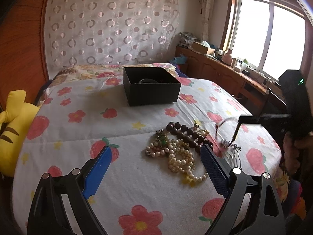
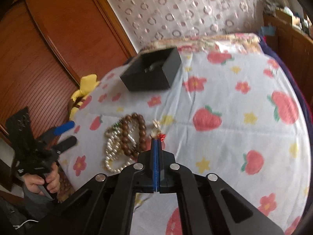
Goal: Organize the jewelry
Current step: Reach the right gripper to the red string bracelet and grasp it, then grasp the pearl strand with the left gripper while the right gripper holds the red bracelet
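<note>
The bedspread [image 1: 121, 129], printed with flowers and strawberries, lay before a wooden headboard [image 1: 21, 45] and a curtained wall. Only the left wrist view showed the window [image 1: 268, 39]; only the right showed a hand [image 2: 45, 182] holding the left gripper [image 1: 156, 154], its jaws wide apart and empty. The jewelry pile [image 1: 180, 146] lay between its fingertips. The right gripper [image 2: 156, 140] was pressed shut on a small charm [image 2: 156, 132]. The black box [image 1: 150, 86] stood well beyond, with open bedspread between.
</note>
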`<state>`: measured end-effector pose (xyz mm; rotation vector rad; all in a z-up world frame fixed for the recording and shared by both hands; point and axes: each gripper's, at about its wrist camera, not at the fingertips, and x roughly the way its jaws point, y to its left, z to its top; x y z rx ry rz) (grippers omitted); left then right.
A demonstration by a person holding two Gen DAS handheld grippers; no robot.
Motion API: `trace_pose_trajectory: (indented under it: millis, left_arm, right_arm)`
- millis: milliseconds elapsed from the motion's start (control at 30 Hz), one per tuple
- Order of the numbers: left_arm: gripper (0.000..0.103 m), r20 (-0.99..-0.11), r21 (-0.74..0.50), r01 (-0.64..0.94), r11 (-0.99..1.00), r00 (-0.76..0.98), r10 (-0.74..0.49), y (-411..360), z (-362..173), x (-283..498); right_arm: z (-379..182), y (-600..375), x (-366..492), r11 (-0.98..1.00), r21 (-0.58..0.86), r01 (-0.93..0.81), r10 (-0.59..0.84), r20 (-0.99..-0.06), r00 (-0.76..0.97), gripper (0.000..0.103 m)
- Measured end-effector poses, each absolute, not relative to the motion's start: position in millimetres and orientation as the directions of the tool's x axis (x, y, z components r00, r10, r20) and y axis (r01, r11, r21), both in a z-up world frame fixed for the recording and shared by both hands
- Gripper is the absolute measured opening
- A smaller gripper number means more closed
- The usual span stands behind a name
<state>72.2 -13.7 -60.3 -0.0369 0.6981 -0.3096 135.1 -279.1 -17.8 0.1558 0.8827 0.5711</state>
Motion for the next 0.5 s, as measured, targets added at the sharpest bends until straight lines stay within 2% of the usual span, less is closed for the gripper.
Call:
trace_pose_trajectory:
  millis: [267, 500]
  left_arm:
    - [0.088, -0.648, -0.130, 0.282, 0.951, 0.702, -0.296, -16.2, -67.9, 71.9]
    - [0.088, -0.652, -0.123, 0.293, 0.948, 0.696, -0.300, -20.7, -70.4, 70.1]
  right_arm:
    - [19.1, -282.6, 130.7, 0.859, 0.256, -0.442, 0.492, -0.651, 0.578, 0.001]
    - [-16.8, -290.7, 142.1, 0.904, 0.210, -0.372, 0.396, -0.741, 0.543, 0.002]
